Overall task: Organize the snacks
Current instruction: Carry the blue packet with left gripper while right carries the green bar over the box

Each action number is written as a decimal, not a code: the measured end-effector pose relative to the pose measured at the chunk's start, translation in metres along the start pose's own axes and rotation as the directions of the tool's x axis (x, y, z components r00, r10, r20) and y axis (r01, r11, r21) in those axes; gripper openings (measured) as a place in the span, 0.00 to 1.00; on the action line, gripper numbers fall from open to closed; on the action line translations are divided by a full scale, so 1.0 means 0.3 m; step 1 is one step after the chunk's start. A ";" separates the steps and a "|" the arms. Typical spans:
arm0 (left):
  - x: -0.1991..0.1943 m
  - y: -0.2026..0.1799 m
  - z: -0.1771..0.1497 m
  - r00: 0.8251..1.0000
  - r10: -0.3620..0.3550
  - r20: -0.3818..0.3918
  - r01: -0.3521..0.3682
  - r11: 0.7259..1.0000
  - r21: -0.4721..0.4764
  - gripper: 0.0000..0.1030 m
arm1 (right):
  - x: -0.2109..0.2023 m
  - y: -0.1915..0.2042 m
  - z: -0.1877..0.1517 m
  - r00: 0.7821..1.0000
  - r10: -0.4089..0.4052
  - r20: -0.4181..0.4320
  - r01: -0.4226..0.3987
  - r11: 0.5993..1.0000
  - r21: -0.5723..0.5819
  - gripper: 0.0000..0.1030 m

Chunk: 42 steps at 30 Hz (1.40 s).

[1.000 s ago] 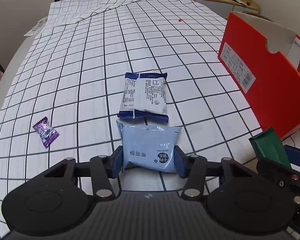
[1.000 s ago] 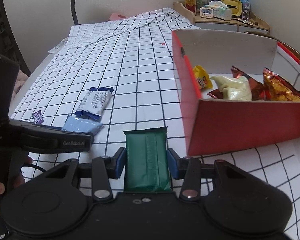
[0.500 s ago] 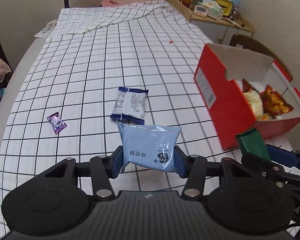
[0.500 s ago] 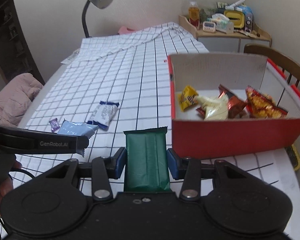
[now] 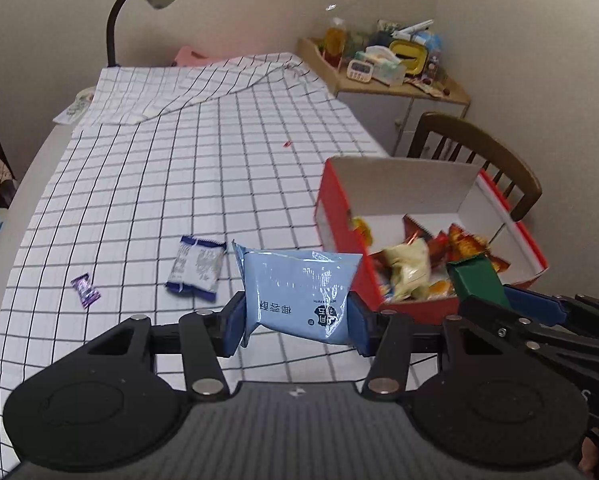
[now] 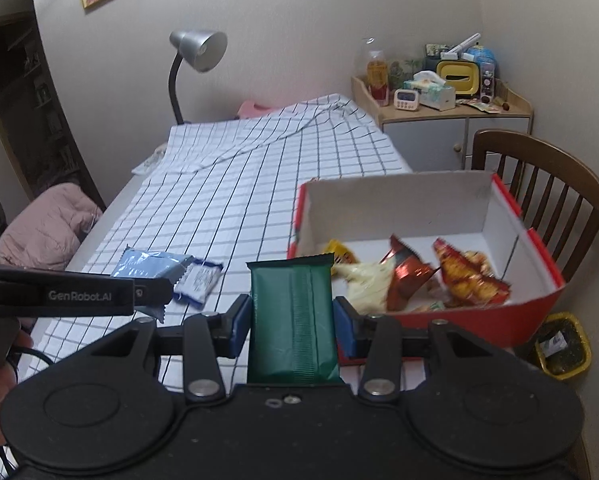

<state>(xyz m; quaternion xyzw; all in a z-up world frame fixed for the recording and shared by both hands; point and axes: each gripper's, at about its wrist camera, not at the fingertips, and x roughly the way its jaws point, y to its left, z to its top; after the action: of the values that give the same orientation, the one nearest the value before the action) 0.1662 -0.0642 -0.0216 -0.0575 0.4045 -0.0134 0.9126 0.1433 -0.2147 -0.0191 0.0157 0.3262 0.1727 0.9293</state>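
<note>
My left gripper (image 5: 297, 322) is shut on a light blue snack packet (image 5: 299, 288) and holds it in the air, left of the red box (image 5: 341, 216). My right gripper (image 6: 292, 322) is shut on a dark green snack bar (image 6: 293, 320), held above the near left corner of the red box (image 6: 539, 304). The box holds several snacks. The green bar (image 5: 475, 282) and the blue packet (image 6: 151, 266) each show in the other view. A white and blue packet (image 5: 197, 266) and a purple candy (image 5: 85, 290) lie on the checked tablecloth (image 5: 179, 184).
A wooden chair (image 6: 555, 184) stands behind the box. A desk lamp (image 6: 197, 52) stands at the table's far end. A cluttered cabinet (image 6: 439, 116) is at the back right. A yellow bin (image 6: 563, 344) sits on the floor at right.
Both grippers have risen well above the table with their snacks still held. The views now look down into the red box and take in more of the room.
</note>
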 end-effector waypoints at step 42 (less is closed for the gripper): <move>0.598 -0.451 0.303 0.987 0.066 -0.149 -0.051 0.994 0.101 0.50 | 0.314 -0.442 0.119 0.988 -0.105 -0.114 0.097 0.993 -0.073 0.41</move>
<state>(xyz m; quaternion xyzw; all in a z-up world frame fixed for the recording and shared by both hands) 0.3570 -0.2028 -0.0775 -0.0001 0.4731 -0.0104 0.8809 0.2749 -0.3052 -0.0664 -0.0424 0.3748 0.1368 0.9160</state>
